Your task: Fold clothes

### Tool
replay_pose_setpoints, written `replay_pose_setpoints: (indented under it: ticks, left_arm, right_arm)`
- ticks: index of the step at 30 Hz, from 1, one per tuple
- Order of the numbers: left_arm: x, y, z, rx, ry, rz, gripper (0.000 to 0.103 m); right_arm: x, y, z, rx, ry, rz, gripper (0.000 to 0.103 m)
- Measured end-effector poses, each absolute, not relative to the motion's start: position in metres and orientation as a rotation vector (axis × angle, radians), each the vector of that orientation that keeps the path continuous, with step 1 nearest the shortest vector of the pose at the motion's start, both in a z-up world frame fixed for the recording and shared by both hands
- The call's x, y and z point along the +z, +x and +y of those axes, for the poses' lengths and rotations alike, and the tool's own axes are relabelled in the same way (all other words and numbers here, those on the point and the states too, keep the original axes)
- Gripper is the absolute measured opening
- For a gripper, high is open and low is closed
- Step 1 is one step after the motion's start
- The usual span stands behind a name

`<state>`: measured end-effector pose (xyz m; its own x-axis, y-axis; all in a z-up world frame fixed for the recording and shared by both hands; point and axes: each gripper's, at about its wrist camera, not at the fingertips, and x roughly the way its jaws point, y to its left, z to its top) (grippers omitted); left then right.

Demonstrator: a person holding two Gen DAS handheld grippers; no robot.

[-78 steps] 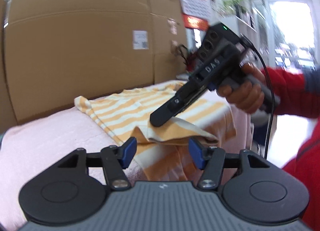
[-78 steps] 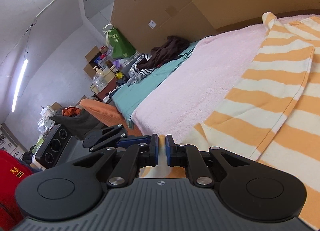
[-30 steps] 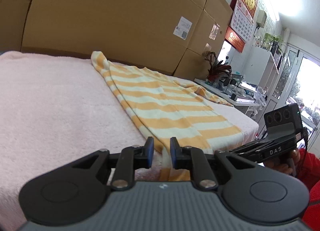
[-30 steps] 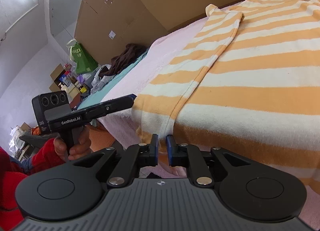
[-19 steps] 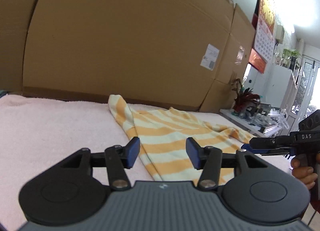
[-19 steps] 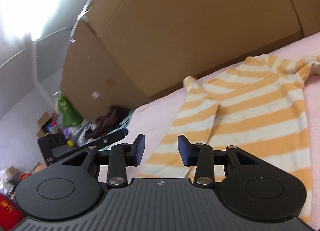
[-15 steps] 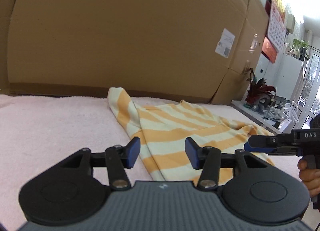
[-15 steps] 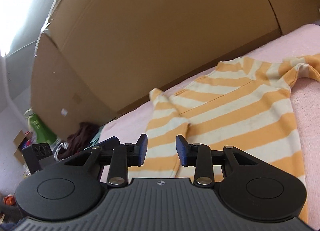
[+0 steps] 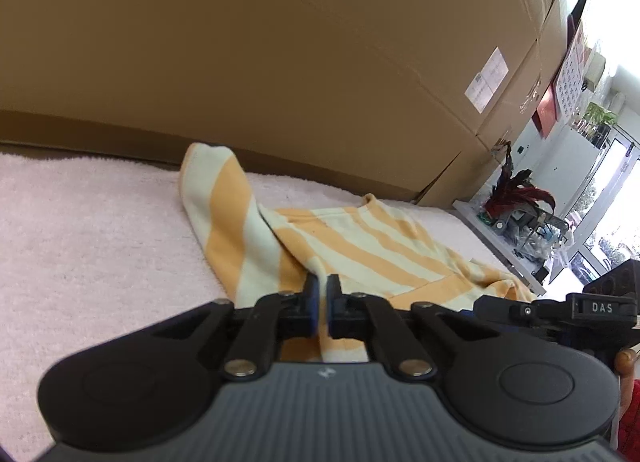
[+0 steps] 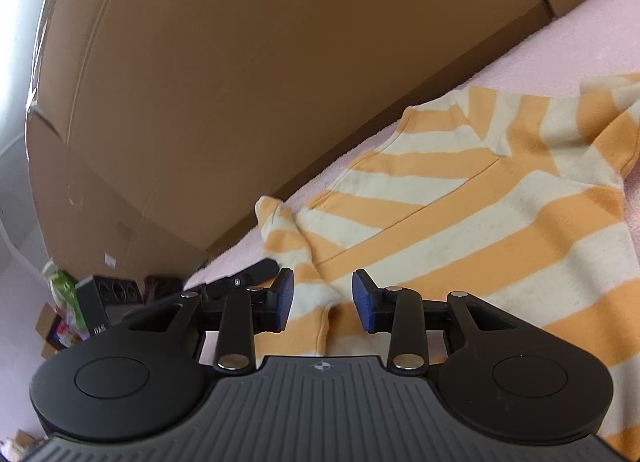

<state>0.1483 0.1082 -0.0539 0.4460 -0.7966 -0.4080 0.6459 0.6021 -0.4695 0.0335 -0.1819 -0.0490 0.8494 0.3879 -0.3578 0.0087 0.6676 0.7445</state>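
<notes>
Left hand-held gripper point(image 9: 319, 302) now pinched on striped shirt point(image 9: 360, 250); right point(image 10: 322, 298) opening, empty.

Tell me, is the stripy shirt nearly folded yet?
Not yet. Done so far: the striped shirt lies spread on the pink blanket, with one sleeve flopped inward. In hand: the left tongs are pinched shut at the shirt's edge near that sleeve, and the right tongs are opening over the cloth, gripping nothing. Left: almost all the folding, since the body is still flat.
</notes>
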Motion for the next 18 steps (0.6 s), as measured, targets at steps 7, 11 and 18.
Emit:
replay_pose_setpoints:
  ticks: [7, 11, 18]
  left_arm:
    - [-0.037, 0.12, 0.121, -0.951, -0.244, 0.394, 0.0]
    - [-0.038, 0.125, 0.117, -0.93, -0.211, 0.457, 0.0]
    - [-0.034, 0.12, 0.123, -0.917, -0.201, 0.393, 0.0]
  right_arm:
    - [-0.056, 0.022, -0.193, 0.271, 0.963, 0.503, 0.036]
    - [-0.058, 0.026, -0.186, 0.307, 1.023, 0.549, 0.036]
    - [-0.06, 0.046, -0.172, 0.308, 1.081, 0.618, 0.04]
